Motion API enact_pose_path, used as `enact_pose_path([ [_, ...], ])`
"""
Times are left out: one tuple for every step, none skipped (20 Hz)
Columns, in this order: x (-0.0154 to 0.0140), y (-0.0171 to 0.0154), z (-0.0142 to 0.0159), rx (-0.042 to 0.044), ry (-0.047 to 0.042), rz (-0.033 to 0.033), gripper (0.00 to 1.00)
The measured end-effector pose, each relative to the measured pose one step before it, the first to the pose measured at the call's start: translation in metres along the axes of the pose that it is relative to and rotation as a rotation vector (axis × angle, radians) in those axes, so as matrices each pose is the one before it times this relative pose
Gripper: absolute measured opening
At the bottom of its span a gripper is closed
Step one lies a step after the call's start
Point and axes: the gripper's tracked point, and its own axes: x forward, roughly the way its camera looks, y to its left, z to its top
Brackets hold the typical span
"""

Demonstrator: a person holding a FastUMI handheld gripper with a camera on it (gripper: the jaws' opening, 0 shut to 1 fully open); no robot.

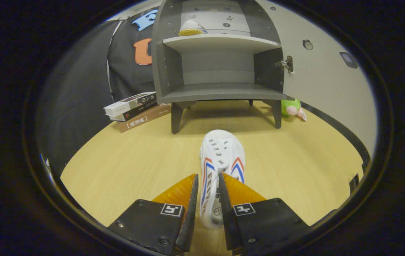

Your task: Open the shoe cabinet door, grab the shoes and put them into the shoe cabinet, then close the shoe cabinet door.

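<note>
Wooden counter (134, 167): pale grain, carrying all listed items.

Shoe cabinet (220, 64): grey, on short legs, well beyond the fingers; two open compartments, upper and lower, split by one shelf. Lower compartment bare.

Cabinet door (326, 71): pale, swung fully open to the right of the cabinet, hinge visible at its inner edge.

Stack of books (134, 110): three, lying flat just left of the cabinet's front left leg, against the dark booth wall.

White shoe (222, 156): blue and red stripes on both sides, metal eyelets on top; toe pointing toward the cabinet, heel end down between the fingers. Well short of the cabinet, in front of its legs. Cannot tell whether resting on the counter or lifted off it.

Gripper (208, 193): narrowed onto the rear part of the white shoe, one finger pressed against each side.

Second shoe (191, 28): white with yellowish sole, lying in the upper compartment, left side.

Green plush toy (291, 107): pink-tipped, on the counter just beside the cabinet's right legs, below the open door.
</note>
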Motion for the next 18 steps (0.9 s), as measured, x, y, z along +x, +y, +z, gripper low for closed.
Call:
enact_pose_path([
  [0.00849,-0.00619,0.00039,0.03849,-0.00193,-0.01787,0.39],
  [0.00988,-0.00046,0.00356,0.04977,-0.01780,0.00317,0.38],
  [0.00904,0.00222,0.00231,0.04505,-0.00460,0.02164,0.33],
  [0.00833,0.00006,0.00184,0.04912,-0.01009,0.01553,0.28],
  [0.00340,0.00213,0.00939,0.02676,-0.00834,0.01803,0.23],
  [0.00785,0.00231,0.00460,0.00773,0.00824,0.02565,0.19],
  [0.00318,0.00019,-0.00024,0.00428,0.01049,0.02866,0.14],
  [-0.00091,0.00019,0.00258,-0.00711,-0.00776,0.01053,0.09],
  [-0.00098,-0.00063,0.00249,-0.00826,-0.00579,0.01141,0.07],
  [-0.00183,0.00000,0.00032,0.00165,0.00228,0.01132,0.06],
  [-0.00352,0.00007,-0.00118,-0.00483,-0.00166,0.00701,0.06],
  [-0.00501,-0.00184,0.00323,-0.01169,-0.01245,0.00135,0.06],
  [-0.00749,-0.00152,0.00148,-0.01112,-0.02012,-0.00343,0.06],
  [-0.00893,-0.00061,0.00301,-0.01980,-0.01889,-0.00694,0.06],
  [-0.00955,-0.00063,0.00454,-0.01596,-0.01820,-0.00527,0.06],
  [-0.00951,-0.00078,0.00582,-0.00649,-0.01673,-0.00247,0.06],
  [-0.00880,0.00292,0.00363,-0.00137,-0.00710,0.00824,0.06],
  [-0.00844,0.00222,0.00495,0.00341,-0.00468,0.01251,0.06],
])
